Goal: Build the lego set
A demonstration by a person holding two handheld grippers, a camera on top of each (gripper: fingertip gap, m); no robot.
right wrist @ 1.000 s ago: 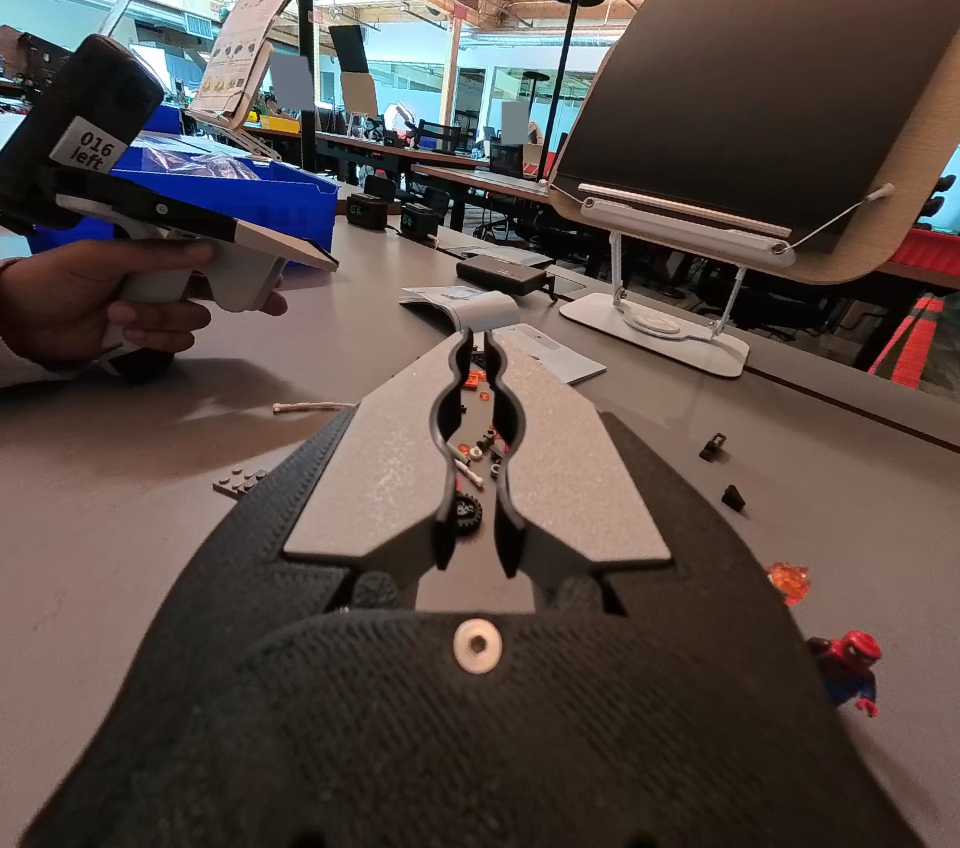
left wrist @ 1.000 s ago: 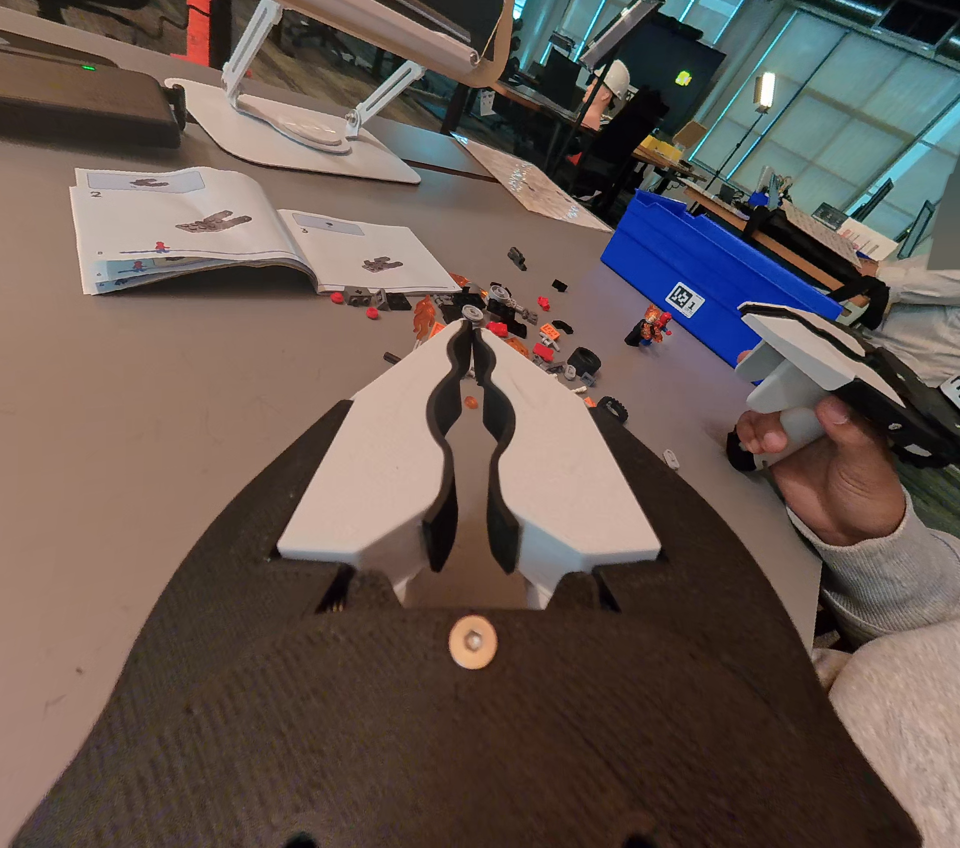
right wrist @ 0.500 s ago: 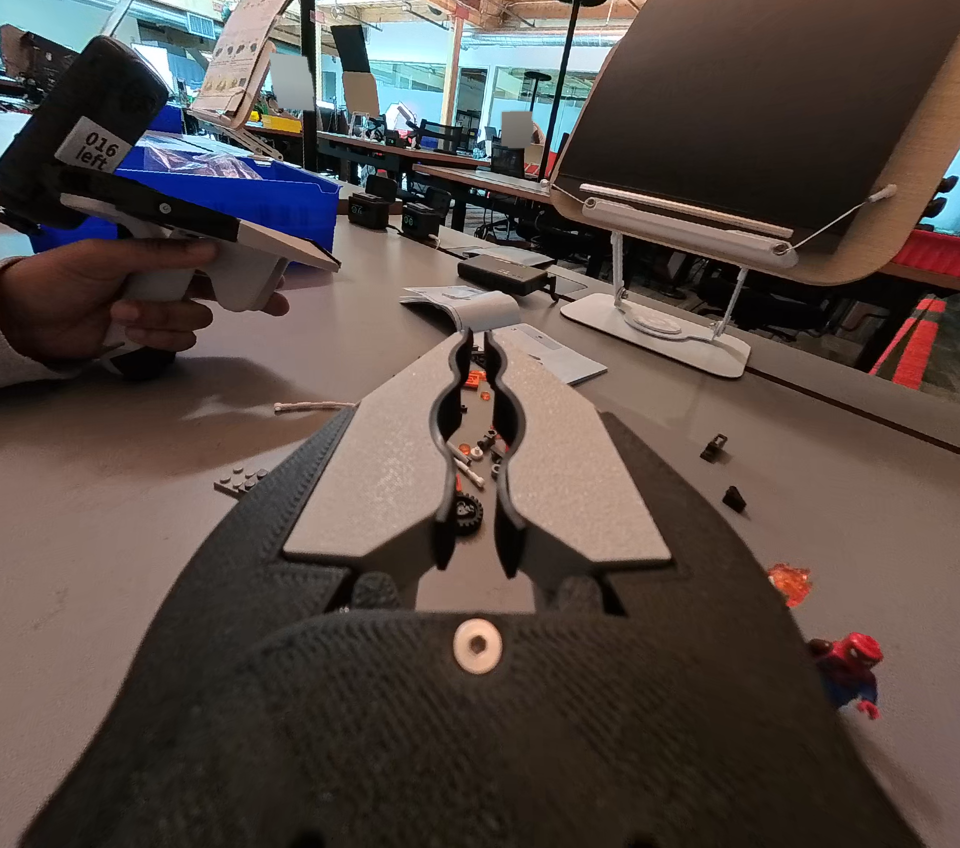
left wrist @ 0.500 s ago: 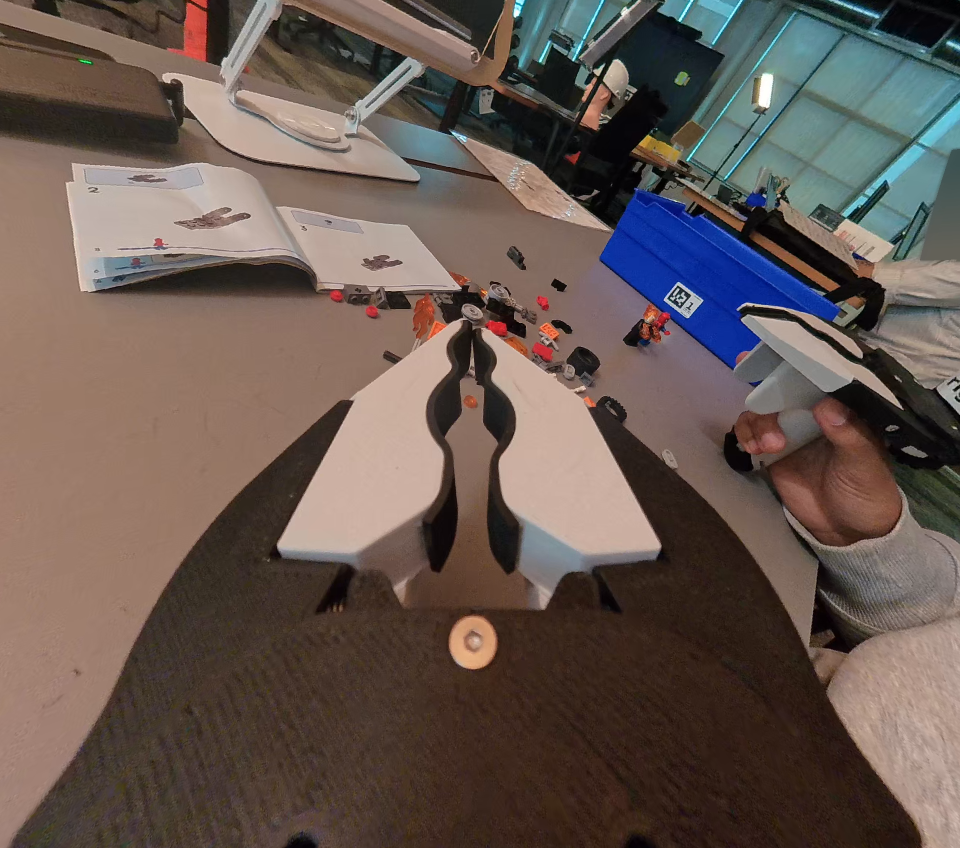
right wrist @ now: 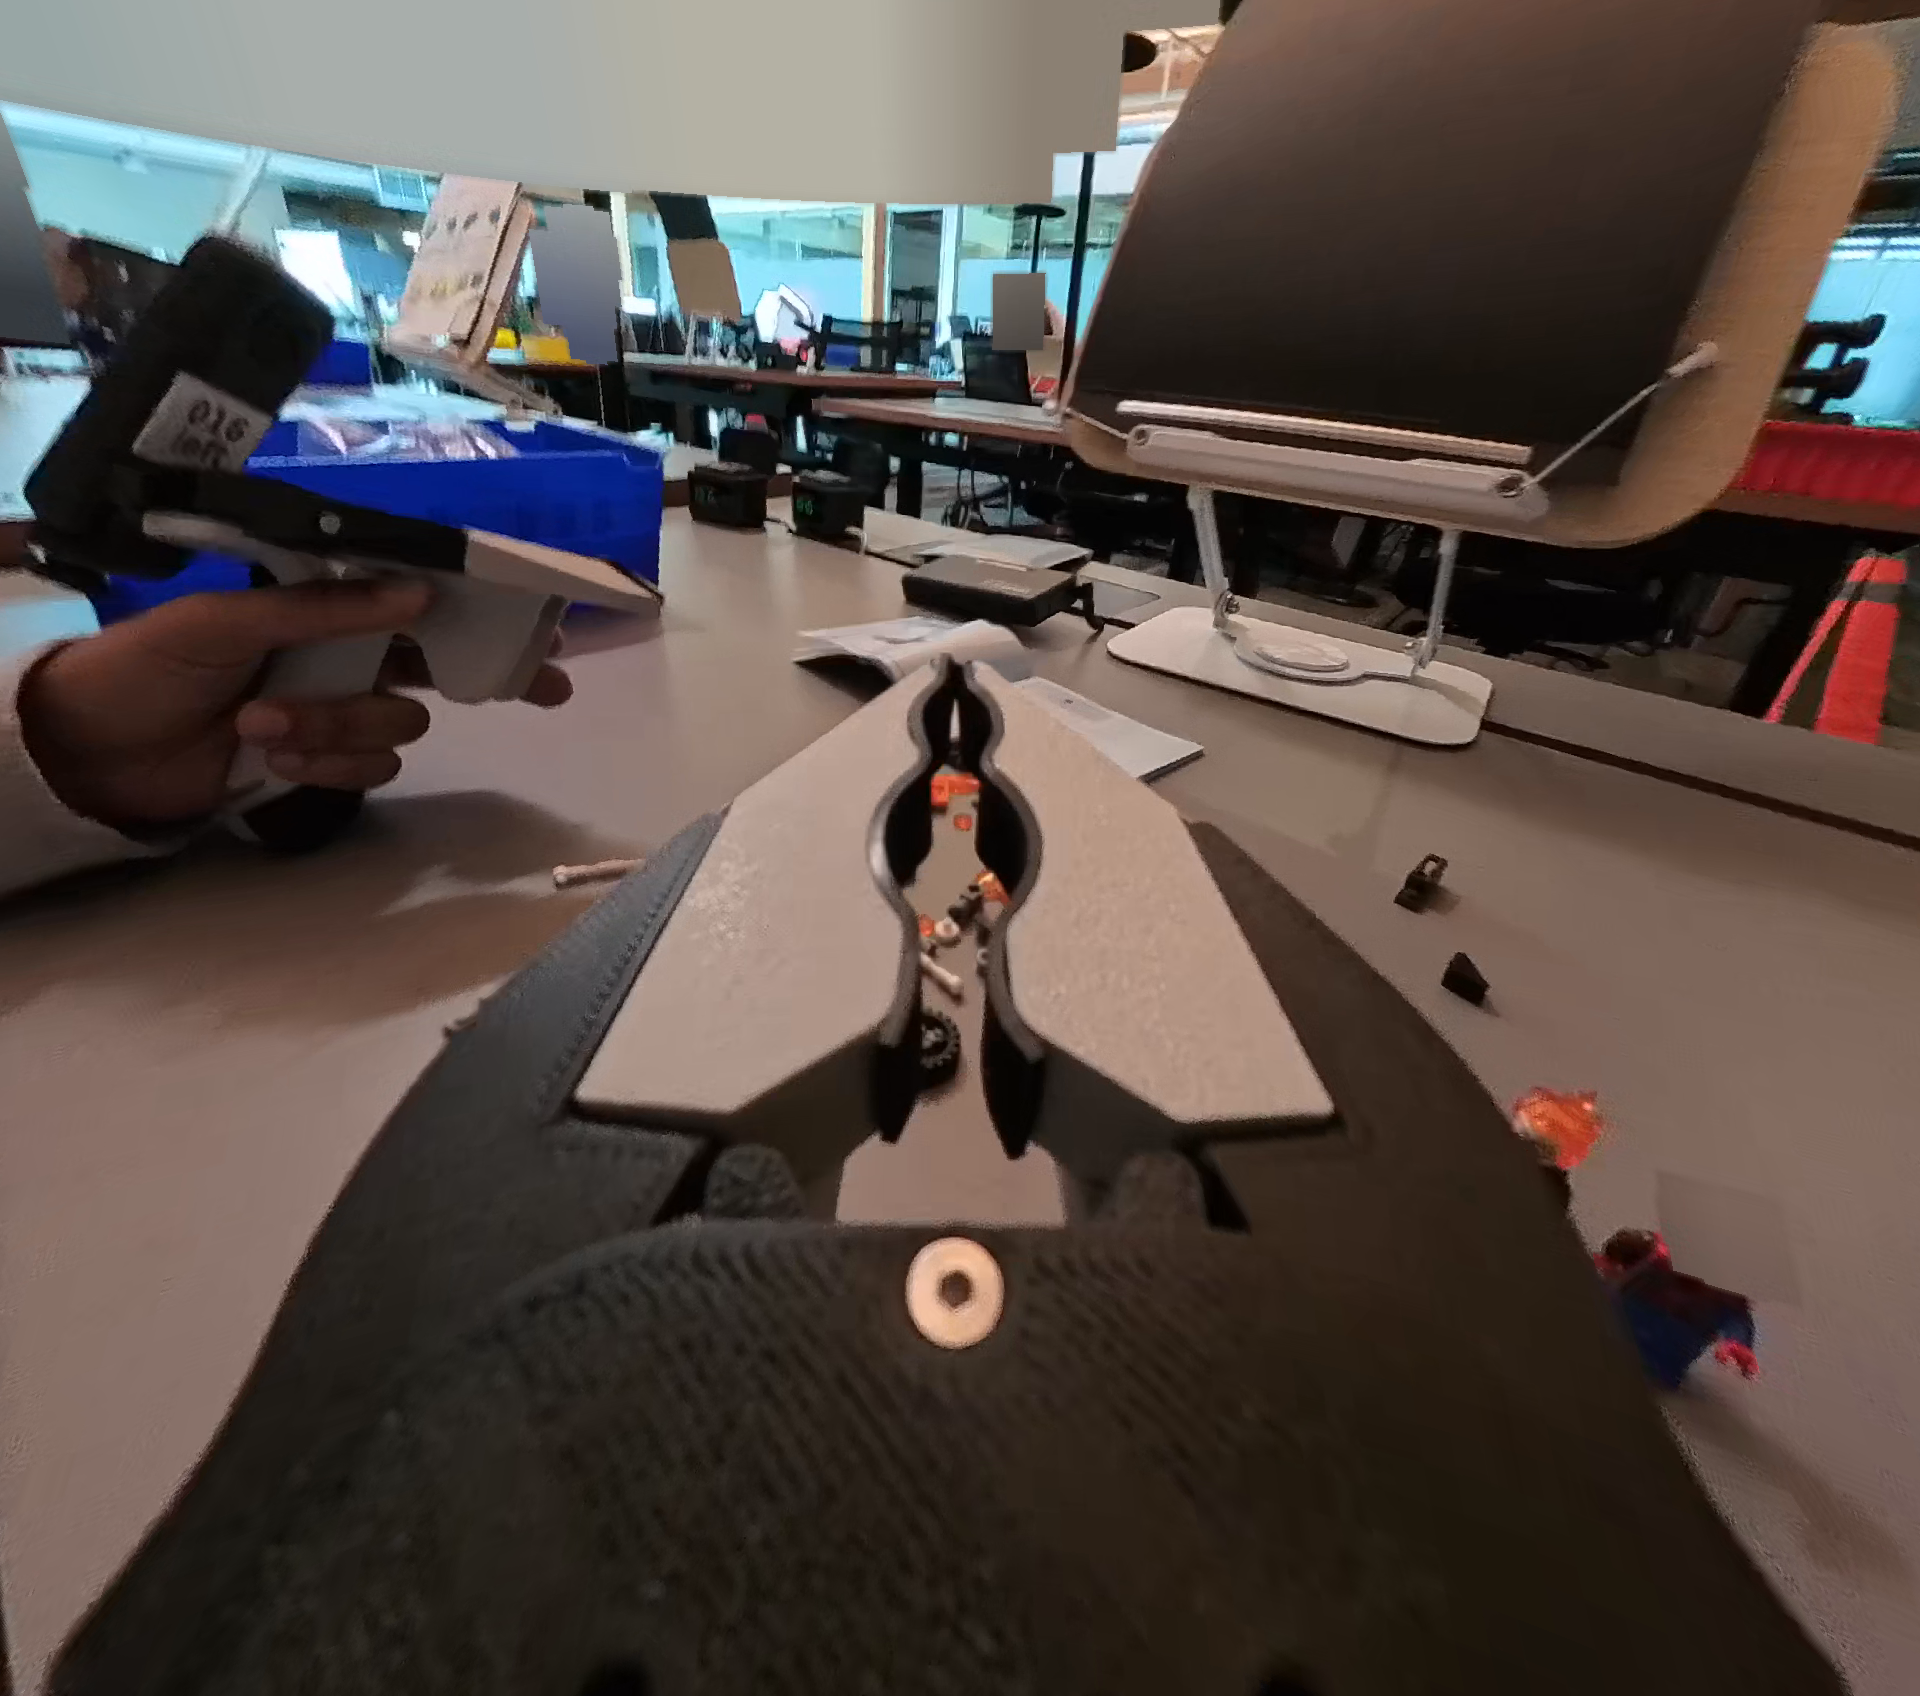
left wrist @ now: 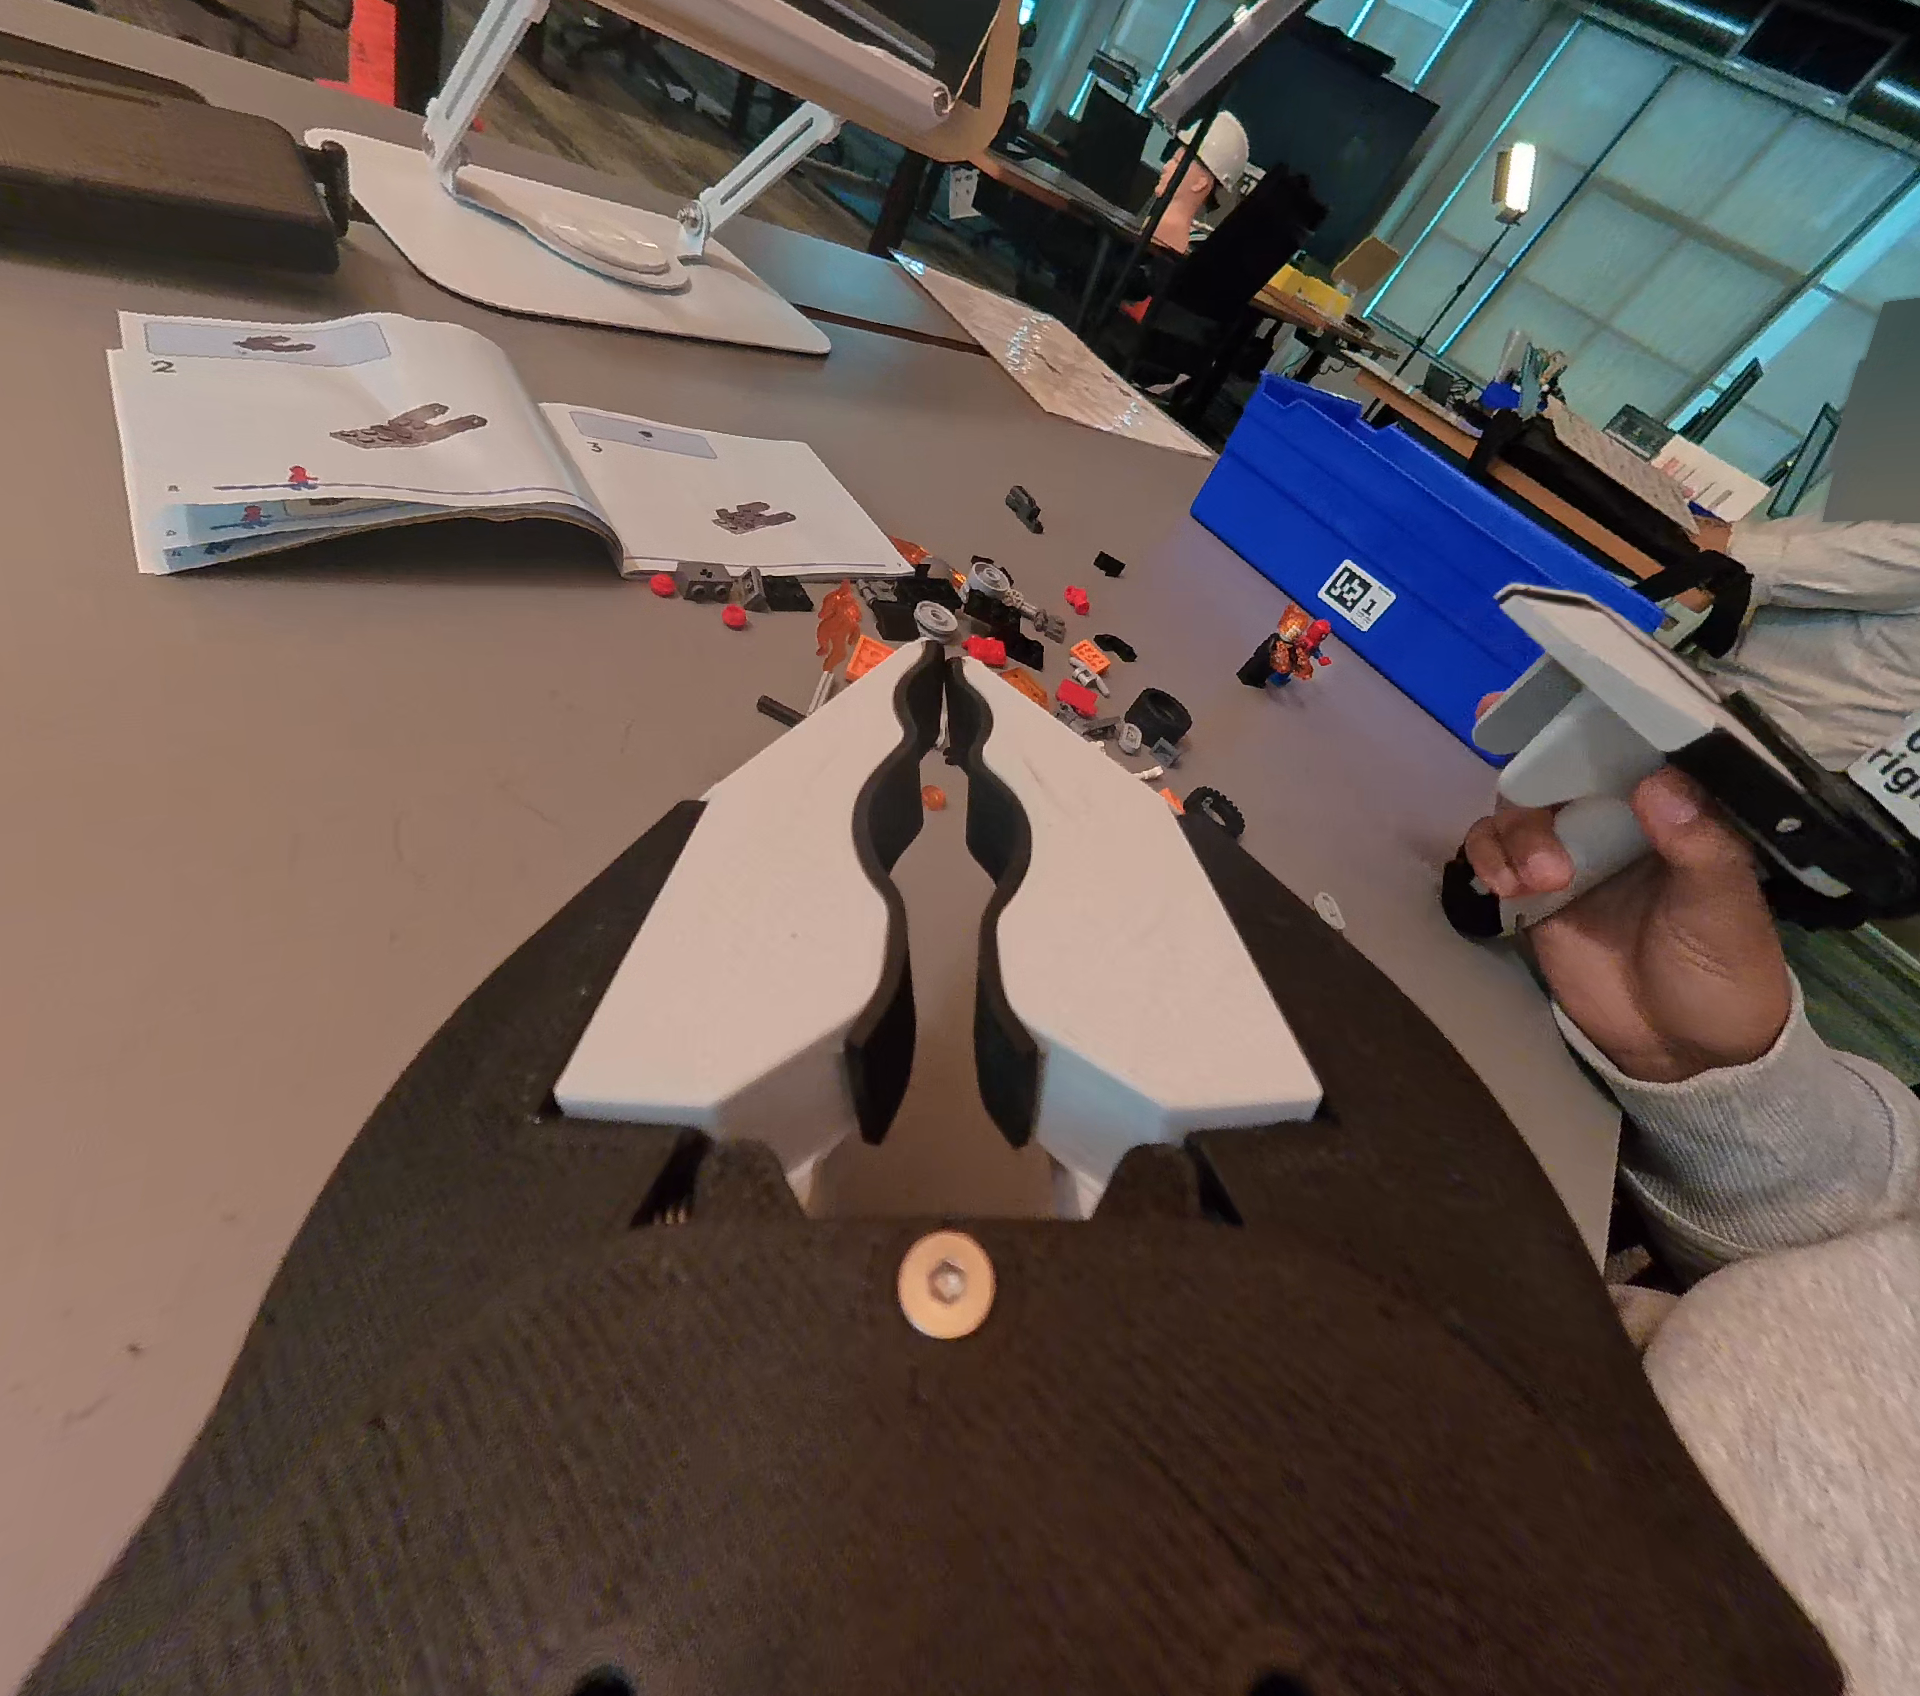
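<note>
Left wrist view: the left tongs [left wrist: 943, 659] are closed and empty above the tabletop [left wrist: 312, 763], tips over the scattered lego pieces [left wrist: 997, 618]. Right wrist view: the right tongs [right wrist: 958, 678] are closed too, gripping nothing, pieces [right wrist: 961, 908] lying beneath them.

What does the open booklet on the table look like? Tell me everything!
The instruction booklet is thin white paper, lying open and flat on the grey table, its pages bulging up at the middle fold. Both pages show small pictures of dark brick builds. It sits in front of the white stand, with loose bricks at its near right corner. Neither gripper touches it.
</note>
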